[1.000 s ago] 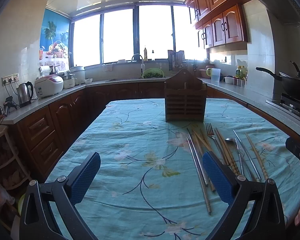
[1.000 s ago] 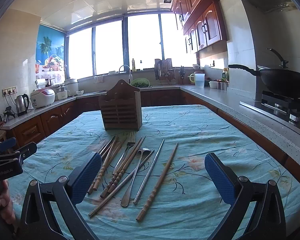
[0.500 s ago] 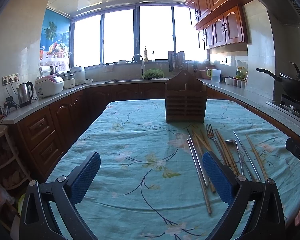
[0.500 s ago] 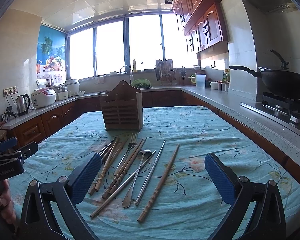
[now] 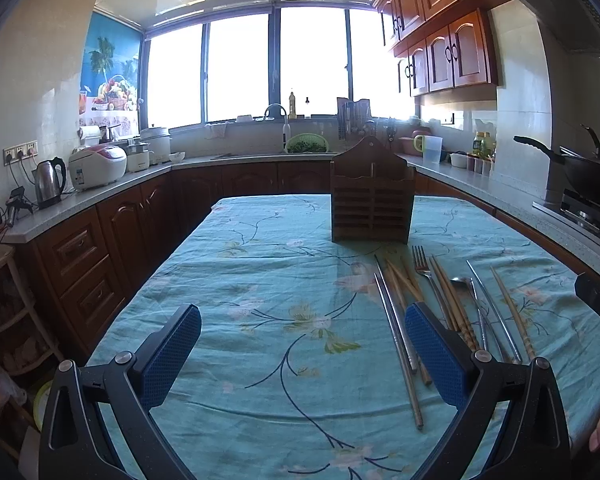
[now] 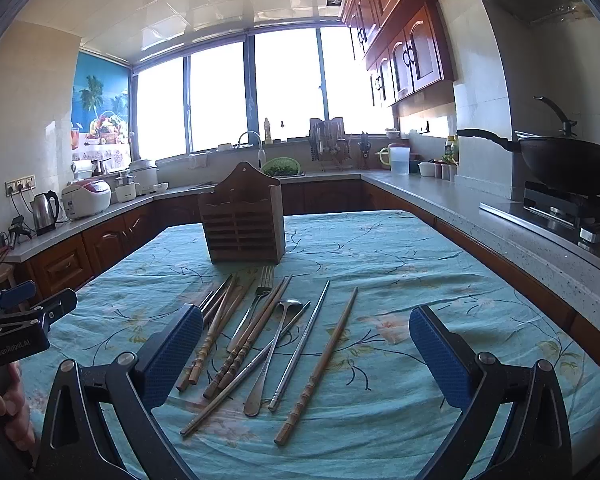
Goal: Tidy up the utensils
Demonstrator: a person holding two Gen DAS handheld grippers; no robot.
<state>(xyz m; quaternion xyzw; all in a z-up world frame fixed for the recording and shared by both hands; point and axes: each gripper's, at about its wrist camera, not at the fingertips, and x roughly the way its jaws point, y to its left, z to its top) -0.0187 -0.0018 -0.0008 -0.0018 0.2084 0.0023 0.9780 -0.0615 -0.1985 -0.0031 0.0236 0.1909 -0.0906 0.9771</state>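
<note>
A wooden slatted utensil holder [image 6: 242,220] stands upright on the teal floral tablecloth [image 6: 400,272]; it also shows in the left wrist view [image 5: 372,200]. In front of it lie loose utensils: a fork [image 6: 256,304], a metal spoon [image 6: 274,348], metal chopsticks [image 6: 302,344] and several wooden chopsticks [image 6: 320,364]. In the left wrist view the same pile [image 5: 440,304] lies right of centre. My right gripper [image 6: 306,356] is open and empty, hovering over the near end of the pile. My left gripper [image 5: 302,354] is open and empty, left of the pile.
Counters run around the room with a kettle [image 5: 50,180], rice cooker [image 5: 96,166], sink and green colander [image 5: 307,145]. A black wok [image 6: 560,164] sits on the stove at right. The other hand-held gripper [image 6: 16,320] shows at the left edge.
The right gripper has eased slightly forward and toward the utensil pile. The left gripper has barely moved. Both stay open.
</note>
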